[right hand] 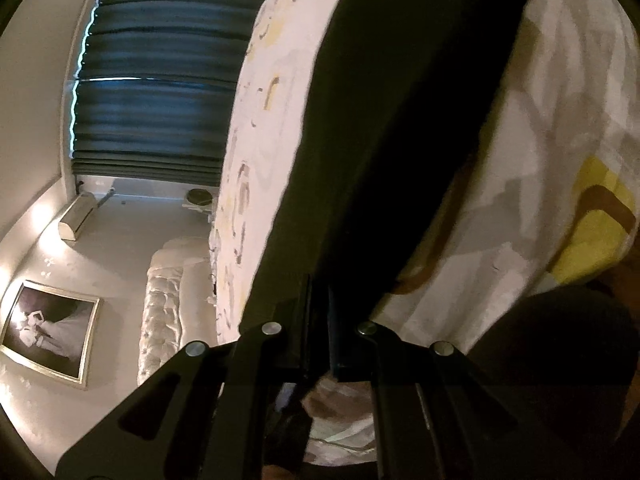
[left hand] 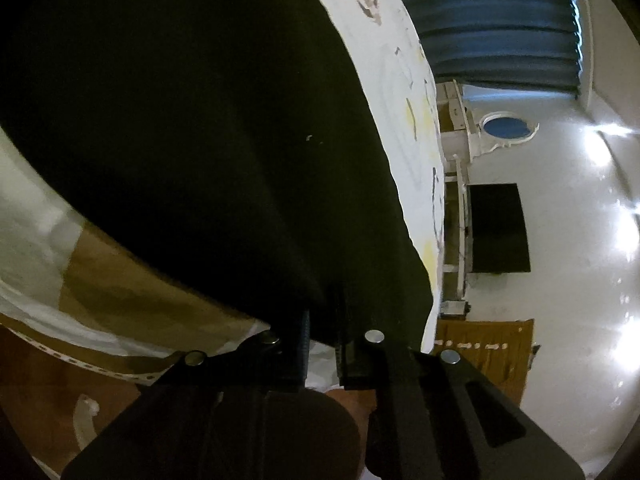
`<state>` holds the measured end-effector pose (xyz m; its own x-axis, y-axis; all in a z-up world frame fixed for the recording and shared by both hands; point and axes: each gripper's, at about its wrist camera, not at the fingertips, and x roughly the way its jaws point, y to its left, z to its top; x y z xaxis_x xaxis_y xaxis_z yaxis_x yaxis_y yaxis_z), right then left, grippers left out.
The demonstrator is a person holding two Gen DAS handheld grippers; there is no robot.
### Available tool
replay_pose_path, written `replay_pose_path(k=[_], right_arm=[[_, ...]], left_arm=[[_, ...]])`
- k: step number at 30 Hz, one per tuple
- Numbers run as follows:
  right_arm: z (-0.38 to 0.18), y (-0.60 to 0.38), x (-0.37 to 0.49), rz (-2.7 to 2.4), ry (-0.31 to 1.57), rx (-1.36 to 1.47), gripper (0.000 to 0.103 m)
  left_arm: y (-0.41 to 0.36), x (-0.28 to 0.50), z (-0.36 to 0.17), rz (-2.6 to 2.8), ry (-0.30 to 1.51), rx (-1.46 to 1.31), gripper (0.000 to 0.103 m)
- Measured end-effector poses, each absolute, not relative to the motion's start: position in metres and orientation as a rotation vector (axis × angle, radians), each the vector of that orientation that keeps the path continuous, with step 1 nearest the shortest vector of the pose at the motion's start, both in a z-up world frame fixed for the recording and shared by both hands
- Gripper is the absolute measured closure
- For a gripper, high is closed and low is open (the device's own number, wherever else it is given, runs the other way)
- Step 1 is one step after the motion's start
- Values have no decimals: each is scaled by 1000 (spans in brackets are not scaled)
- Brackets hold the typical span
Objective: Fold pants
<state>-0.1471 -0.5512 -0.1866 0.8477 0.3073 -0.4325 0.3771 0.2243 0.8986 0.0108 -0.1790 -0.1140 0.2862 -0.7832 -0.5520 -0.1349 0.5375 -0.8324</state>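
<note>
The black pants (left hand: 200,140) lie spread on a bed with a white, yellow and brown patterned sheet (left hand: 400,80). In the left wrist view my left gripper (left hand: 322,316) is shut on the near edge of the pants, and the dark cloth runs in between its two fingers. The right wrist view shows the same pants (right hand: 400,120) as a long dark band across the sheet (right hand: 560,160). My right gripper (right hand: 320,292) is shut on the near end of that band. The fingertips of both grippers are hidden in the black fabric.
Dark pleated curtains (left hand: 500,24) hang beyond the bed. A dark screen (left hand: 498,228) and a wooden door (left hand: 488,356) are on the wall. The right wrist view shows a tufted headboard (right hand: 164,300), a framed picture (right hand: 48,332) and an air conditioner (right hand: 78,216).
</note>
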Motion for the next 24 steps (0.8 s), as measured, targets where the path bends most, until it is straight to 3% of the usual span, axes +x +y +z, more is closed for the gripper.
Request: replay_pose_path(k=[8, 12, 21, 24], right_arm=[[-193, -561, -158, -83, 604, 1415, 94], [-189, -589, -191, -184, 514, 1425, 64], [-207, -664, -222, -305, 390, 1534, 47], [-205, -668, -215, -301, 375, 1534, 46]], left_arm=[[-185, 16, -118, -532, 1246, -885, 93], [-182, 17, -123, -532, 1258, -919, 93], [-180, 15, -125, -540, 1255, -924, 93], [-180, 15, -125, -540, 1255, -924, 93]])
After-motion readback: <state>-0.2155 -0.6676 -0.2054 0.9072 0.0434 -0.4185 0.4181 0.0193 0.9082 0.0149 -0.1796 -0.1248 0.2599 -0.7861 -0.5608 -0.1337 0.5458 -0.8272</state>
